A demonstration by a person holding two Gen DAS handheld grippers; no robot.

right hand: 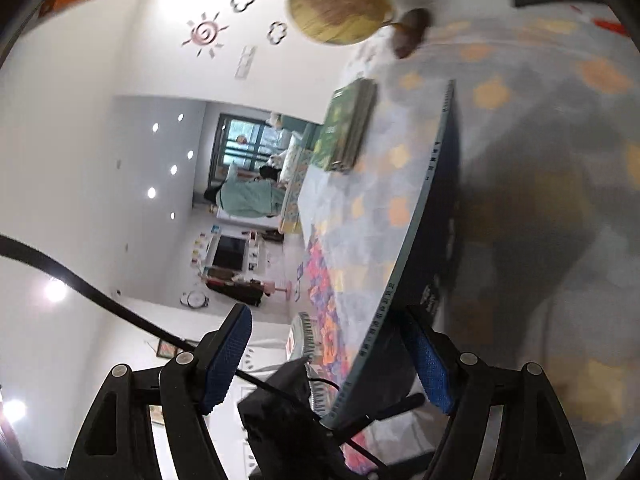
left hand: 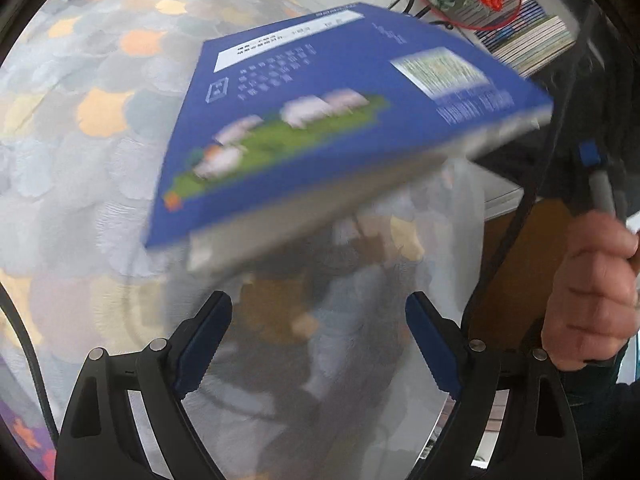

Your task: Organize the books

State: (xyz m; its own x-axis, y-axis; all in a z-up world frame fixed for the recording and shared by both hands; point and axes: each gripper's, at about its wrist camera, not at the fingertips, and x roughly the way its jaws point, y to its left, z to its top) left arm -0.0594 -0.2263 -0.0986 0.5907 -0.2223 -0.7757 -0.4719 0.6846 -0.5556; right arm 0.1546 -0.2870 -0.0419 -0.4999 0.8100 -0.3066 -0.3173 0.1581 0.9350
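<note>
Blue book [left hand: 320, 120] up in air over table [left hand: 80, 128], tilted, long axis running away from left gripper [left hand: 318, 344]. Left one spread wide, nothing in it, book just ahead and above. Right gripper [right hand: 332, 364] looks set on book's edge, jaws wide, can't tell if actually clamped. Right hand [left hand: 592, 292] nearer. Green book stack [right hand: 348, 124] near table's far edge, guessing that's destination.

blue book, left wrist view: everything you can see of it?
The blue book is a thick softcover, motion-blurred. Its cover carries a white title strip, pale text and an illustration of white animals on a green band; grey-white page edges show along the near side. It is off the patterned tablecloth, tilted, one corner high towards the right. What holds it cannot be seen from the left wrist; the left gripper is open below and clear of it. The right wrist view shows it edge-on.
</note>
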